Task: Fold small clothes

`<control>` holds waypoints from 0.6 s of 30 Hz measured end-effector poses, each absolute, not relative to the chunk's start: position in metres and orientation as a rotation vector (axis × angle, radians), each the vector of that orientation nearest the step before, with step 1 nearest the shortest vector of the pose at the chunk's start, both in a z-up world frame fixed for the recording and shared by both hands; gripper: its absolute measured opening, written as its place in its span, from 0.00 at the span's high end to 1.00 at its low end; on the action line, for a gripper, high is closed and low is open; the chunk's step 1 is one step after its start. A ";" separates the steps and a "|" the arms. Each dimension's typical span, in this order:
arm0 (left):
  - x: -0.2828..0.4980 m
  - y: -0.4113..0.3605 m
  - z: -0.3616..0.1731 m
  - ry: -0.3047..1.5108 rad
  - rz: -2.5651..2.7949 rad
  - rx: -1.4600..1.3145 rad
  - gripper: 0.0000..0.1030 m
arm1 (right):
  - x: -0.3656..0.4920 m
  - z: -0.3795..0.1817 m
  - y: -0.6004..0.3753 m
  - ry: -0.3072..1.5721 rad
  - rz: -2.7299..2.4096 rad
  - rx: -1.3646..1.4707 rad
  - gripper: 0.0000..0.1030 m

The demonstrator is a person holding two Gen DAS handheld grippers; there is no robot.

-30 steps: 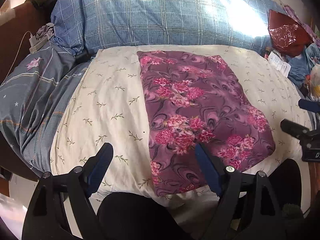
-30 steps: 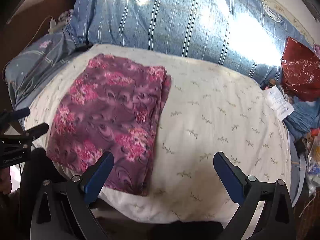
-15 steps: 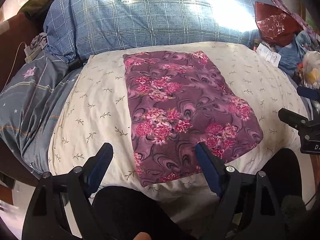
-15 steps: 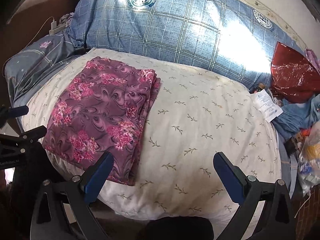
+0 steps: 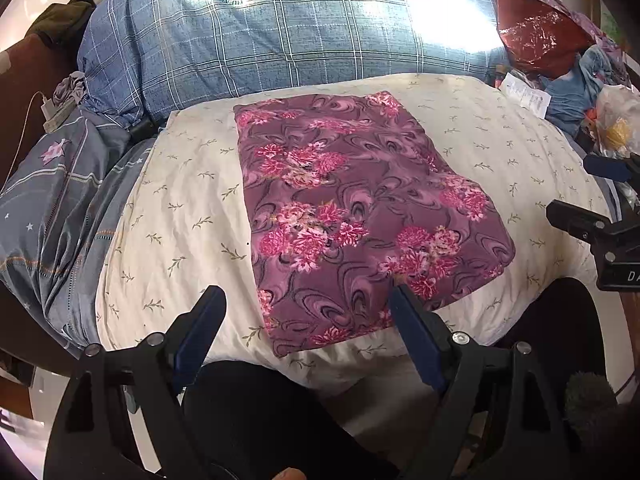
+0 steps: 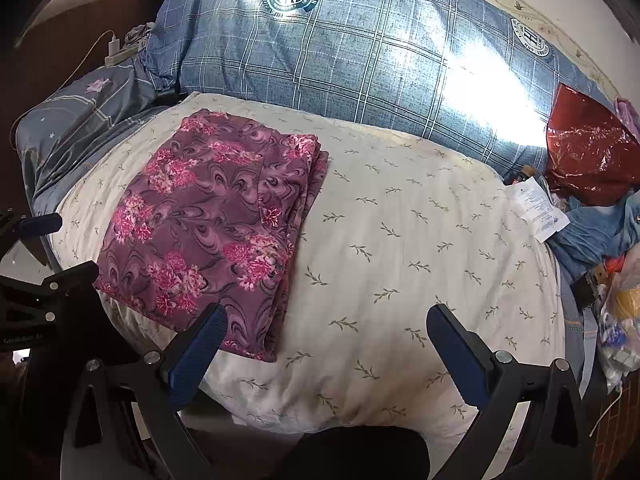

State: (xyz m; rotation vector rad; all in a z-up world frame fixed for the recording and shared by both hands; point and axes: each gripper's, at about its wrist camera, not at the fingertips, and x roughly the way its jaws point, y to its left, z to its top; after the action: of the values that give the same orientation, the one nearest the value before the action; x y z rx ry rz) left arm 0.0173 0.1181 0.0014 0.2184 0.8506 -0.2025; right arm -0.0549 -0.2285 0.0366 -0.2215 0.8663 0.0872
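A purple garment with pink flowers lies folded into a flat rectangle on the cream leaf-print cushion. It also shows in the right wrist view, left of centre on the cushion. My left gripper is open and empty, held back above the garment's near edge. My right gripper is open and empty, held back over the cushion's near edge to the right of the garment. Each gripper shows at the edge of the other's view: the right gripper, the left gripper.
A blue checked quilt is piled behind the cushion. A grey star-print pillow lies at the left. A red plastic bag, a paper slip and mixed clutter lie at the right.
Both grippers have drawn back and up from the garment, so it looks smaller and farther away. The garment has not moved. Both stay open.
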 end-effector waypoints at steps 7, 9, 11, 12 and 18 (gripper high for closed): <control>0.009 0.115 0.004 0.840 -0.223 0.237 0.18 | -0.056 0.037 -0.231 0.875 0.086 -0.207 0.02; 0.008 0.115 0.003 0.841 -0.228 0.235 0.18 | -0.057 0.037 -0.230 0.874 0.085 -0.206 0.02; 0.006 0.114 0.003 0.851 -0.234 0.230 0.18 | -0.057 0.037 -0.230 0.874 0.084 -0.207 0.02; 0.005 0.113 0.003 0.854 -0.238 0.227 0.18 | -0.057 0.037 -0.230 0.874 0.083 -0.207 0.02; 0.000 0.107 0.002 0.860 -0.262 0.235 0.18 | -0.060 0.039 -0.233 0.871 0.077 -0.200 0.02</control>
State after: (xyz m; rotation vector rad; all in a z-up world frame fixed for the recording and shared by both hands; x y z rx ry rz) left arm -0.0004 0.1075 0.0018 0.2345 0.8596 -0.2622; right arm -0.0596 -0.2328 0.0390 -0.2002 0.8712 0.0768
